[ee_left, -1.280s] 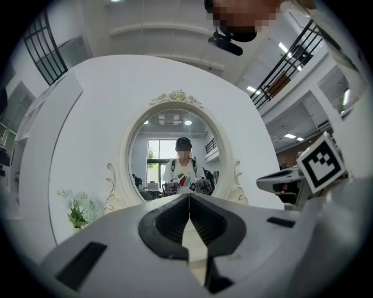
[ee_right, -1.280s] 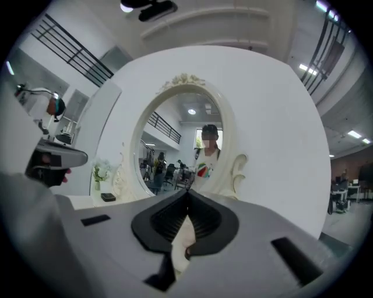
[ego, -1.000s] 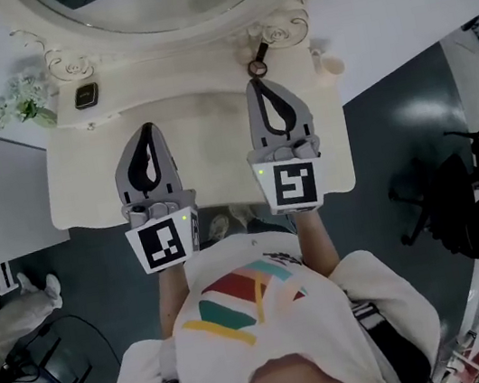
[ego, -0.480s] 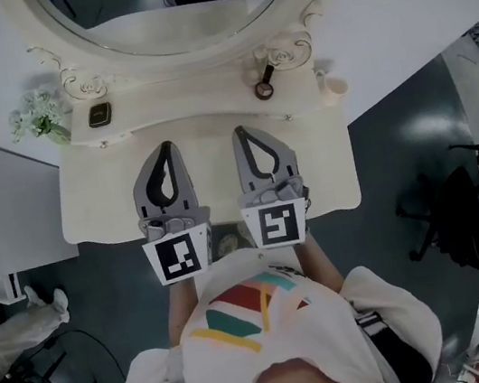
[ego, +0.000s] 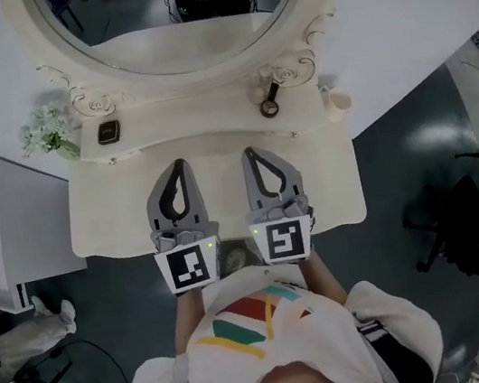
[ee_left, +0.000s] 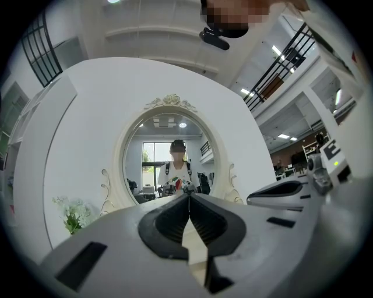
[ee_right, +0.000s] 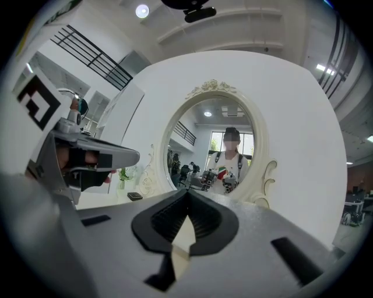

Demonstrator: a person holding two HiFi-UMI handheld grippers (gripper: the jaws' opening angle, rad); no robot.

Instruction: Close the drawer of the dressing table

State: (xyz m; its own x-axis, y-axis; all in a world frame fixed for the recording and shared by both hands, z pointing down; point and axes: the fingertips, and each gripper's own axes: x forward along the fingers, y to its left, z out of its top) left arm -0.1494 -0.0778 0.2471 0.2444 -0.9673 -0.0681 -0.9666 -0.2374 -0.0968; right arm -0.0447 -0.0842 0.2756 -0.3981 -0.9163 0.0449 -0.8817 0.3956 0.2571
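Observation:
The cream dressing table (ego: pixel 107 223) stands against the wall under its oval mirror (ego: pixel 176 14). Both grippers lie level over the tabletop, side by side and pointing at the mirror. My left gripper (ego: pixel 180 163) (ee_left: pixel 189 195) is shut with nothing between its fingers. My right gripper (ego: pixel 250 151) (ee_right: pixel 187 191) is shut and empty too. Below the table's front edge, between the two marker cubes, a strip of the drawer (ego: pixel 237 254) shows; how far out it stands is hidden by the grippers and the person's body.
On the raised back shelf sit a small bunch of flowers (ego: pixel 49 132), a small dark box (ego: pixel 108 131), a round hand mirror (ego: pixel 270 103) and a pale cup (ego: pixel 337 103). A black chair (ego: pixel 450 213) stands on the dark floor at the right.
The right gripper has drawn back from the back shelf and moved left, closer to the left one. Both now lie parallel over the front of the tabletop.

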